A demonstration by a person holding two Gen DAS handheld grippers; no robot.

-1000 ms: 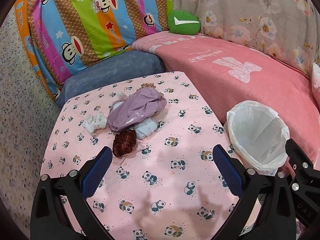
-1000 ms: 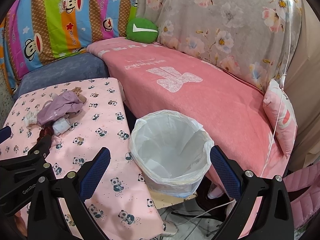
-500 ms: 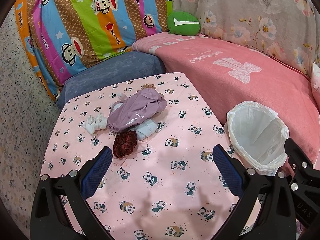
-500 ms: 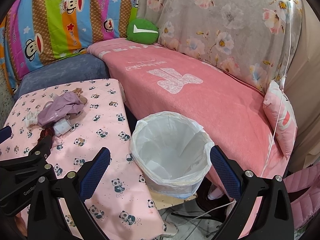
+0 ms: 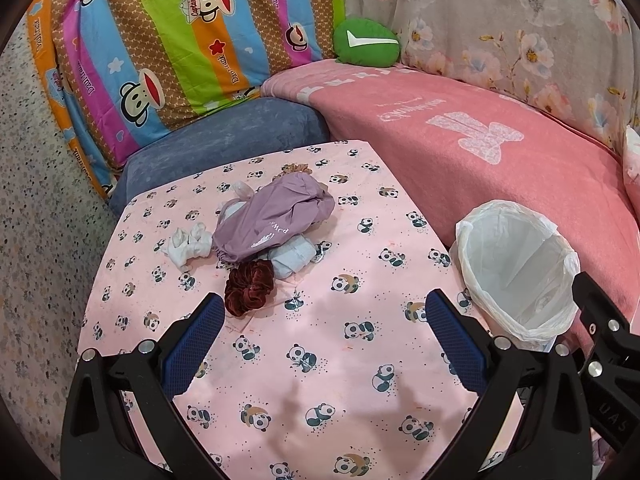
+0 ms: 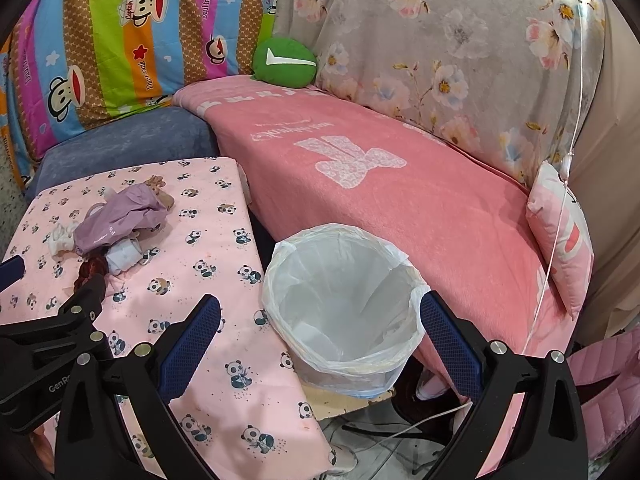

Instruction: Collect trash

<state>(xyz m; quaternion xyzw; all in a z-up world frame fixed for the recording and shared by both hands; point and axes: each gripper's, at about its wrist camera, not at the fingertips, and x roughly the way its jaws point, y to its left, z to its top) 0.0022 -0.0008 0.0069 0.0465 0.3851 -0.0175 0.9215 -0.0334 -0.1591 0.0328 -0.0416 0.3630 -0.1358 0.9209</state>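
A pile lies on the panda-print table (image 5: 340, 360): a crumpled purple bag (image 5: 272, 216), white crumpled tissue (image 5: 188, 242), a pale blue wad (image 5: 290, 258), a dark red scrunchie (image 5: 248, 286) and a brown scrunchie (image 5: 296, 168). The pile also shows in the right wrist view, with the purple bag (image 6: 120, 220) at its middle. A bin lined with a white bag (image 5: 516, 268) stands by the table's right edge and shows in the right wrist view (image 6: 340, 308). My left gripper (image 5: 320, 328) is open and empty, just short of the red scrunchie. My right gripper (image 6: 320, 332) is open and empty above the bin.
A pink-covered sofa (image 6: 400, 200) runs behind the bin, with a green cushion (image 5: 366, 42) and a pink pillow (image 6: 560, 236). A blue cushion (image 5: 224, 144) sits behind the table. Cables lie on the floor (image 6: 400, 428) under the bin.
Both grippers have drawn back and up very slightly; the pile and bin sit a little farther away in view. Nothing was taken hold of.
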